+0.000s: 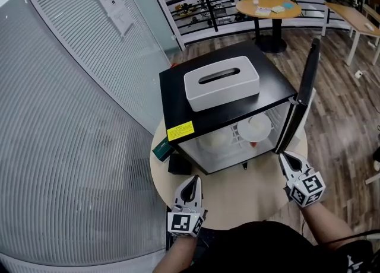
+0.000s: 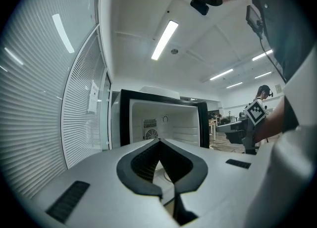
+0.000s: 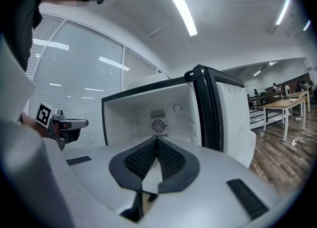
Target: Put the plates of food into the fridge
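A small black fridge (image 1: 228,108) stands on a round table (image 1: 237,197) with its door (image 1: 306,91) swung open to the right. Inside it lie two white plates of food, one at the right (image 1: 255,128) and one further left (image 1: 217,140). My left gripper (image 1: 192,179) hovers shut and empty in front of the fridge's left corner. My right gripper (image 1: 284,156) is shut with nothing in it, just before the door's lower edge. In the left gripper view the shut jaws (image 2: 159,140) point at the open fridge (image 2: 163,123). The right gripper view shows shut jaws (image 3: 157,138) facing the white interior (image 3: 163,115).
A white tissue box (image 1: 221,82) sits on top of the fridge. A green box (image 1: 160,150) and a black object (image 1: 178,164) lie on the table left of the fridge. A ribbed glass wall (image 1: 71,117) runs along the left. Other tables (image 1: 268,8) stand far behind.
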